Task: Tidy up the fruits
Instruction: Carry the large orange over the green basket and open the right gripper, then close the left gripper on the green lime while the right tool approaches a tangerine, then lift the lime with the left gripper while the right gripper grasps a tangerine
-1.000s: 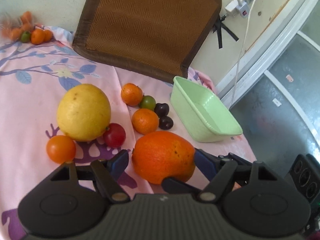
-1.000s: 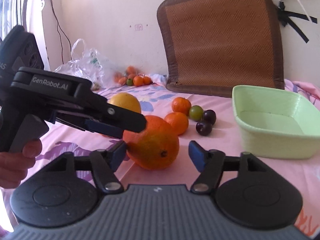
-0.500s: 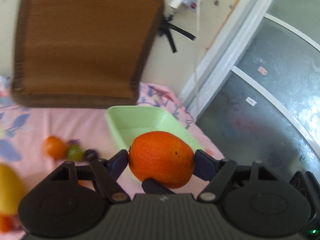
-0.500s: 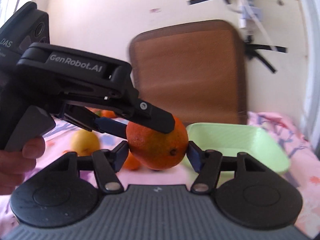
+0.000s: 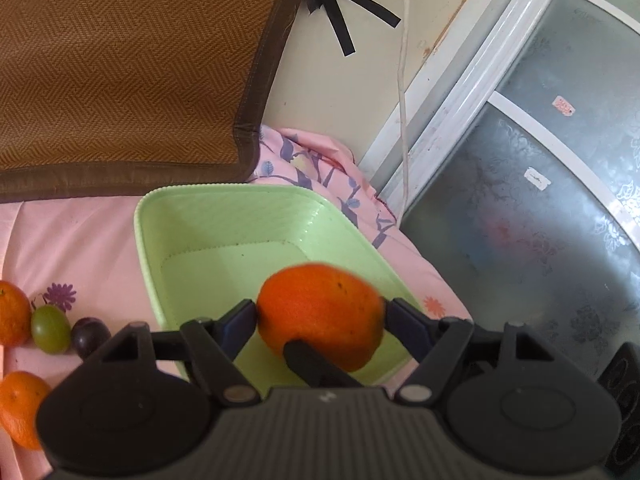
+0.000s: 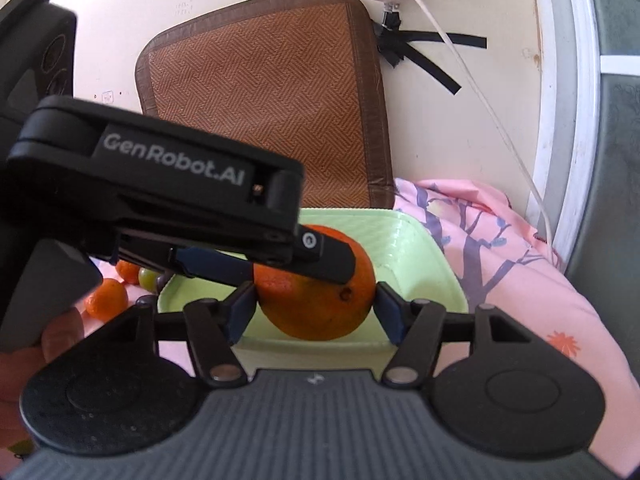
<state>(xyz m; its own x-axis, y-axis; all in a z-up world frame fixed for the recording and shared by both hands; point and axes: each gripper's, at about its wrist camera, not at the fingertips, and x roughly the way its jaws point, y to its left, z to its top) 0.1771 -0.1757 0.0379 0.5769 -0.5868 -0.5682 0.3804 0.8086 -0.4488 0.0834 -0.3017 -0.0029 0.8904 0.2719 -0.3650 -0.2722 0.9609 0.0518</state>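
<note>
A large orange point(image 5: 320, 304) hangs in the air over the near end of the light green basin point(image 5: 224, 216). My left gripper point(image 5: 320, 316) is shut on it, pads on its left and right sides. My right gripper point(image 6: 314, 308) also has the large orange point(image 6: 320, 316) between its pads, which touch both sides while its jaws are opening. One right finger shows under the fruit in the left wrist view. In the right wrist view a left gripper finger point(image 6: 328, 254) crosses the top of the orange. The green basin point(image 6: 432, 264) holds no fruit.
Left of the basin on the pink flowered cloth lie two small oranges point(image 5: 14, 312), a green fruit point(image 5: 50, 328) and a dark plum point(image 5: 90, 336). A brown woven mat point(image 5: 120, 60) leans on the wall. A white cable point(image 5: 402, 100) hangs near the glass door point(image 5: 540, 200).
The large orange left the pink cloth and travelled right, over the green basin, held by my left gripper. My right gripper closed onto it along the way.
</note>
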